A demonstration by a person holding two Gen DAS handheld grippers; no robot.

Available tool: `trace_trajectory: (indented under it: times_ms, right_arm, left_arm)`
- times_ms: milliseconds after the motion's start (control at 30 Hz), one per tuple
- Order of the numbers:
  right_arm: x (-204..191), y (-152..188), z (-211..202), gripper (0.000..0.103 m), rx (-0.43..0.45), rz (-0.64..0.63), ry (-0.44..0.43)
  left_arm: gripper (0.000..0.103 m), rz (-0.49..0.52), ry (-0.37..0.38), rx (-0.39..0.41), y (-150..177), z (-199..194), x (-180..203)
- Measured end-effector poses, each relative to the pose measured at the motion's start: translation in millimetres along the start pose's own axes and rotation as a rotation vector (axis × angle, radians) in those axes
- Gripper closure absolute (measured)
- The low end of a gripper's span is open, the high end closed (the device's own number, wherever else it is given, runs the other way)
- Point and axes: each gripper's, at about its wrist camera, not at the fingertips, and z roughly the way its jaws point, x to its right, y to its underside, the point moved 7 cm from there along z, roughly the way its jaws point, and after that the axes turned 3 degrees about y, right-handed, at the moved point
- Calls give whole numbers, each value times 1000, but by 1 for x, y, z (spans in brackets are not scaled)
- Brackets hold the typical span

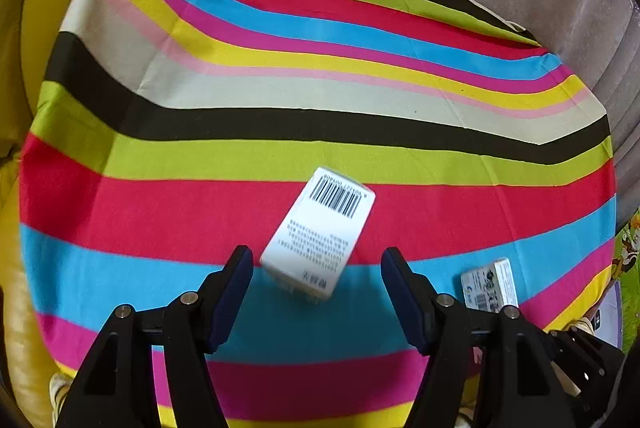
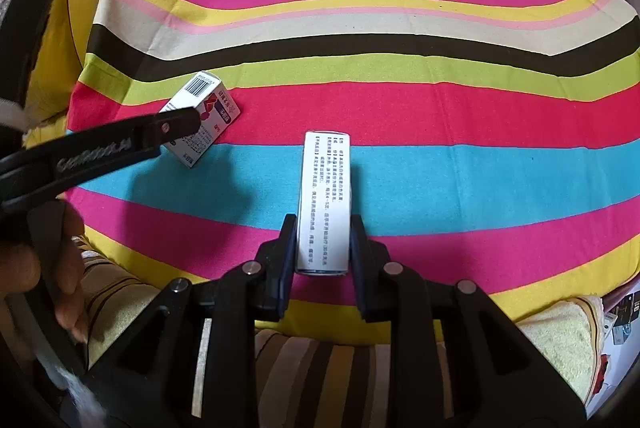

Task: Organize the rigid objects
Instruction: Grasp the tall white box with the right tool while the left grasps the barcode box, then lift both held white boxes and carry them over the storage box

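On the striped cloth [image 2: 440, 115] covering the tabletop, the right tongs [image 2: 323, 248] are clamped on the near end of a long white box [image 2: 325, 195], while the left tongs [image 1: 317, 292] stand spread open around a smaller barcoded box [image 1: 320, 232], their fingers clear of it.

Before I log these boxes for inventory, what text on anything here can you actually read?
"GenRobot.AI", partly blurred, on the left gripper arm.
Barcode box: barcode and Chinese print, digits too blurred to read.
Held box in the right gripper: Chinese print, too small.
Small box: unreadable.
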Motion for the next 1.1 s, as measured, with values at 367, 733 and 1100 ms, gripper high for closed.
trace_trajectory:
  times_ms: [367,733,1100]
  right_arm:
    - [2,1,0,74,1,4,-7]
    - [4,0,-4,74,12,19,-26]
    - [14,8,-25,74,36,30,-37]
  left_arm:
    - [55,47,50,1,5,2,10]
    - [55,-66,85,53,41,-38,16]
    - [55,-118,141,39,81,-65,32]
